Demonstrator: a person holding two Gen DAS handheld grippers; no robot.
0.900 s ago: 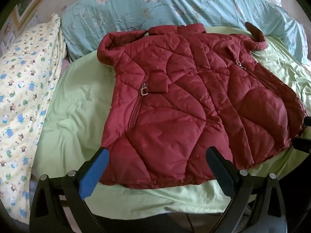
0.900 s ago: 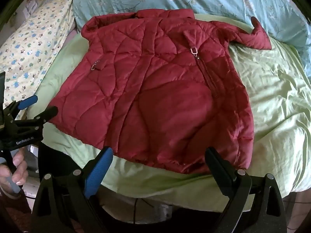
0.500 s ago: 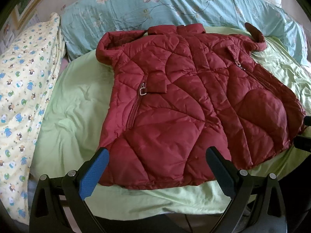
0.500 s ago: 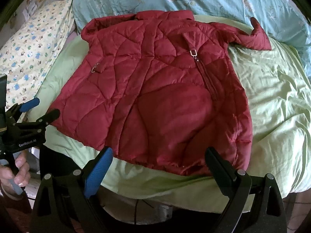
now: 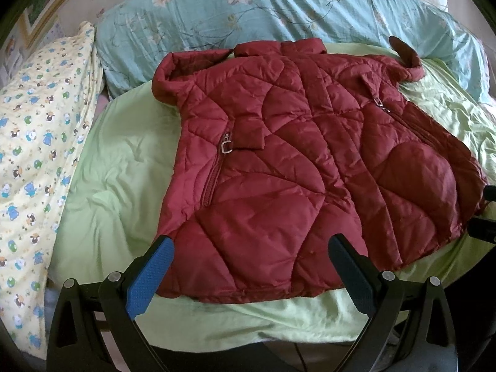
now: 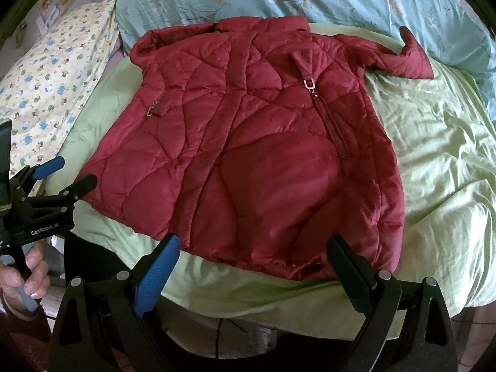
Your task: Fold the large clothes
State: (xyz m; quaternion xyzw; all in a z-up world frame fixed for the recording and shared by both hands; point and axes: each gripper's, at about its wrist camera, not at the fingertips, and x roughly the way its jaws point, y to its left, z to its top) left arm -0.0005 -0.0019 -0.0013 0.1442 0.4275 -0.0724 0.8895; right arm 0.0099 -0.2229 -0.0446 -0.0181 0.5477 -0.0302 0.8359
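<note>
The red jacket (image 5: 294, 167) lies collar-away on the bed (image 5: 117, 167), hem nearest both empty, wide-open grippers: left gripper (image 5: 251, 266), right gripper (image 6: 254, 266).

The jacket (image 5: 294, 170) lies spread flat on the sheet (image 5: 124, 167), collar toward the quilt (image 5: 279, 9) behind it, a pillow (image 5: 37, 142) to its left, and both open grippers (image 5: 251, 263) (image 6: 254, 263) over its near hem.
</note>
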